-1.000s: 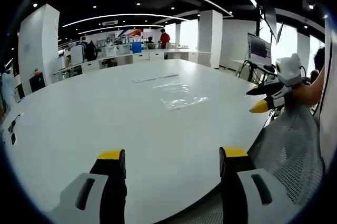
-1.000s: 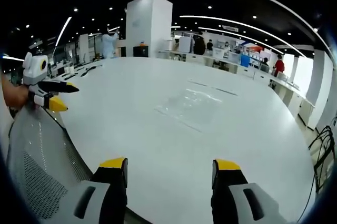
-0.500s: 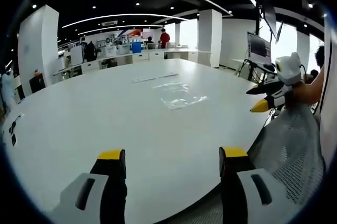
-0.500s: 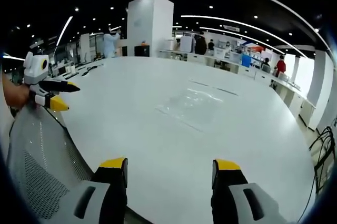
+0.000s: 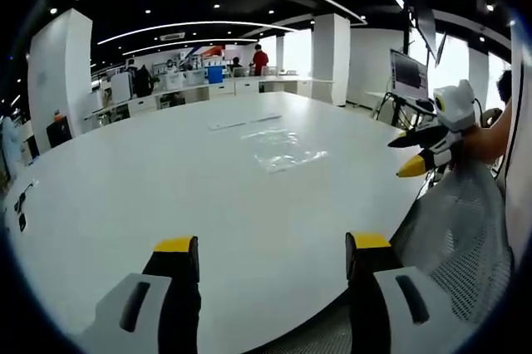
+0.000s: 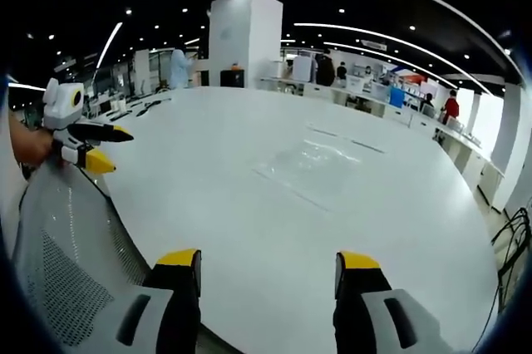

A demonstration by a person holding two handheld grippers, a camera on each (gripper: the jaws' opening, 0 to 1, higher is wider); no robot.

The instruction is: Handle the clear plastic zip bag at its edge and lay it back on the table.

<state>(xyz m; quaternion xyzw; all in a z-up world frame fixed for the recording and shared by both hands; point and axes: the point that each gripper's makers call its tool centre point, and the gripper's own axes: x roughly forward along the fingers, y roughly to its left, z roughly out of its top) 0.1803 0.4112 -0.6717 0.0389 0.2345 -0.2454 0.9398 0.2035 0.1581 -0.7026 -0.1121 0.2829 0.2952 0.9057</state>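
Clear bag [image 5: 283, 149] lies flat mid-frame on the table [image 5: 125, 196]; both grippers [image 5: 270, 267] [image 6: 266, 279] gape, empty; next, reach its edge.

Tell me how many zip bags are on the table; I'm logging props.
1. The clear zip bag lies flat on the white table, far ahead of both open grippers; none hidden that I can tell.

Bright ceiling strip lights [image 5: 191, 28] glare softly off the white table [image 6: 249, 163]. Fisheye bending warps the edges; focus stays sharp.
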